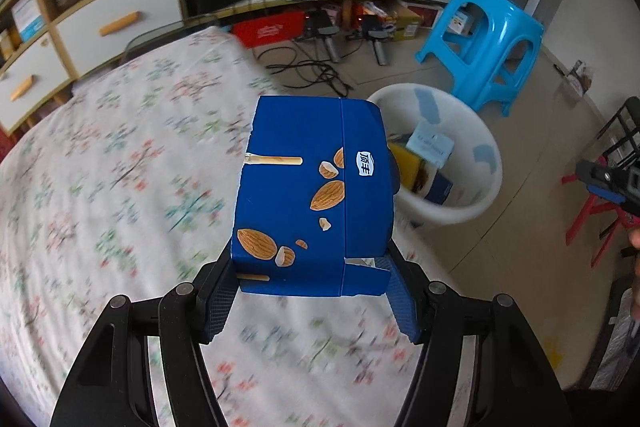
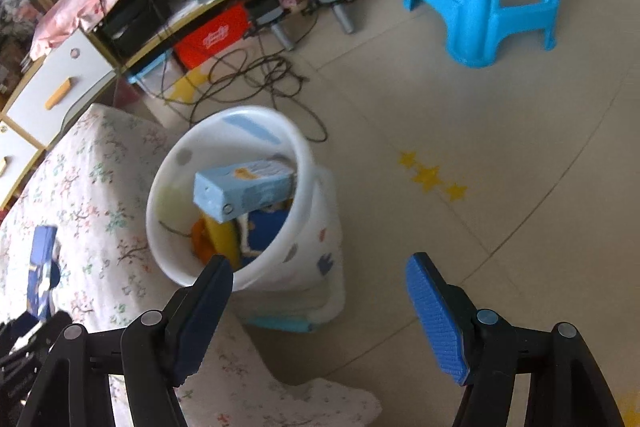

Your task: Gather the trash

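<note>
The left tool [image 1: 316, 291] clamps a blue almond-print box [image 1: 316, 195] above the floral bed [image 1: 100, 187], near the white bin [image 1: 476, 155]. In the bin [image 2: 304, 163] lie a pale blue carton [image 2: 244, 189] and other wrappers. The right tool [image 2: 320, 311] stands wide apart with nothing between its pads, over the floor beside the bin.

Blue almond-print box [image 1: 312, 195] held above bed, near white bin [image 1: 460, 163].

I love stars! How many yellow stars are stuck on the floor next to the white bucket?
3, in a slanted row on the tiles right of the bucket: first star, middle star, last star. More may be hidden elsewhere.
</note>
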A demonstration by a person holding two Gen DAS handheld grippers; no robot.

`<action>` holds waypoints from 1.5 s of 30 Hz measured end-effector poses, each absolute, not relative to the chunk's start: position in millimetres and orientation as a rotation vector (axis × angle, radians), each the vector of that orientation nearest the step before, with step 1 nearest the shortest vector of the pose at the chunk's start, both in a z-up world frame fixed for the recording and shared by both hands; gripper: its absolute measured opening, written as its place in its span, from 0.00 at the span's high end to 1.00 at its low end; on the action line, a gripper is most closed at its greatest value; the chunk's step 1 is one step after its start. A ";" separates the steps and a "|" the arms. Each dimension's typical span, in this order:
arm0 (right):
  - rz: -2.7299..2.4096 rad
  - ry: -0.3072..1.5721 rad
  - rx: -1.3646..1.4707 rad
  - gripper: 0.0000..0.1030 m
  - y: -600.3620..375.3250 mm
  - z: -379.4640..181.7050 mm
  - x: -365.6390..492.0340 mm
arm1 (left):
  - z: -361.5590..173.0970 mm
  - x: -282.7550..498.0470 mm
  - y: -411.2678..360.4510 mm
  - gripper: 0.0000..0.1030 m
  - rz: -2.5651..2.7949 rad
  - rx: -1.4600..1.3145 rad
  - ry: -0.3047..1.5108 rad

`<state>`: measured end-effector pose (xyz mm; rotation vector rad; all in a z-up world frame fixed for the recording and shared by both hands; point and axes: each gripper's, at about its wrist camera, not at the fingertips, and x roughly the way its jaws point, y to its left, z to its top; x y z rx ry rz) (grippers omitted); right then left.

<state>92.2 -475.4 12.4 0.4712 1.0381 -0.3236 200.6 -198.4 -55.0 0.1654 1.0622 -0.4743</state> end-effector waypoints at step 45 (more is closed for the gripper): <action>-0.237 1.032 0.320 0.23 -388.4 37.8 83.9 | -17.9 145.8 -95.6 0.05 -0.318 0.028 1.001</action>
